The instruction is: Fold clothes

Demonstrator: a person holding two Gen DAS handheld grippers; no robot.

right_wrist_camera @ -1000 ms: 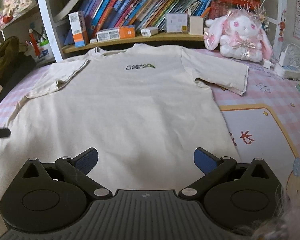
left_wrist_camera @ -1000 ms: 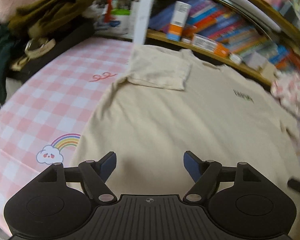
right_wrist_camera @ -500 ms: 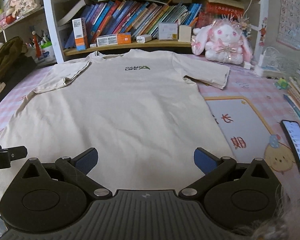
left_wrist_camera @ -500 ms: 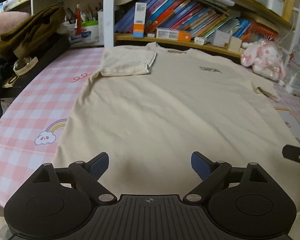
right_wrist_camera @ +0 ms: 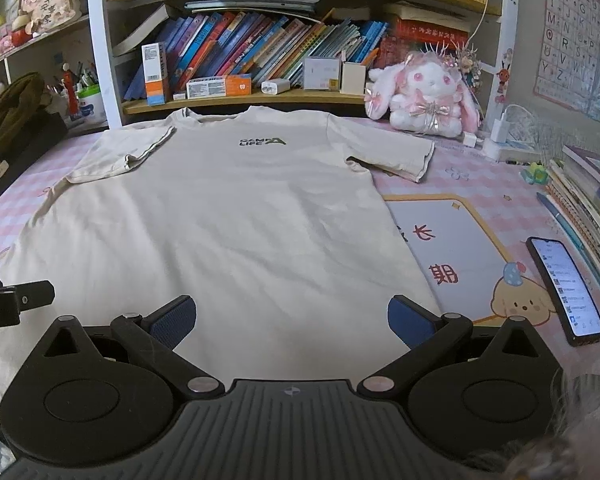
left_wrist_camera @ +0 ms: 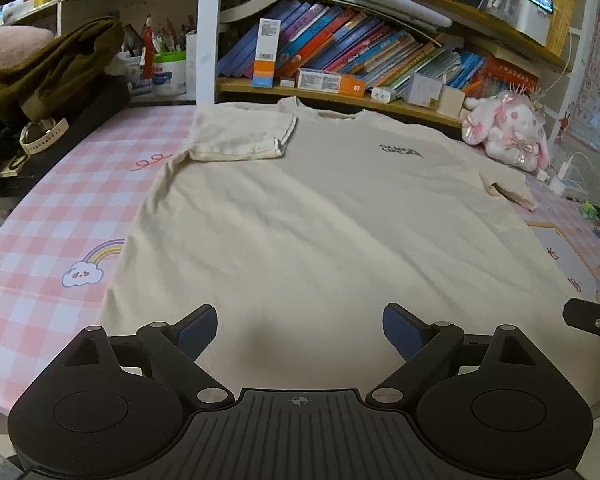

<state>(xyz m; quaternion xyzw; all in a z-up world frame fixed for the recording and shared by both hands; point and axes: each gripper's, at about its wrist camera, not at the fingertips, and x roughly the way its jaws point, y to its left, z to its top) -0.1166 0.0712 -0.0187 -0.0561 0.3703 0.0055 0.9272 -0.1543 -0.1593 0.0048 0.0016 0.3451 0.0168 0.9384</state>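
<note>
Both the left hand-held gripper (left_wrist_camera: 299, 326) and the right hand-held gripper (right_wrist_camera: 292, 320) are held wide apart, empty, above the near hem of a soft cream shirt (right_wrist_camera: 220, 220) spread flat on the pink checked counter (left_wrist_camera: 52, 216); its left sleeve (left_wrist_camera: 240, 140) is folded inward, with bare counter seen right beside a phone (right_wrist_camera: 566, 290)

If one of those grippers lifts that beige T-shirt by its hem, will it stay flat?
Probably not: the T-shirt lies thin and softly rippled, so it would likely droop. One sleeve is already folded over, suggesting floppy fabric. It looks light.
</note>
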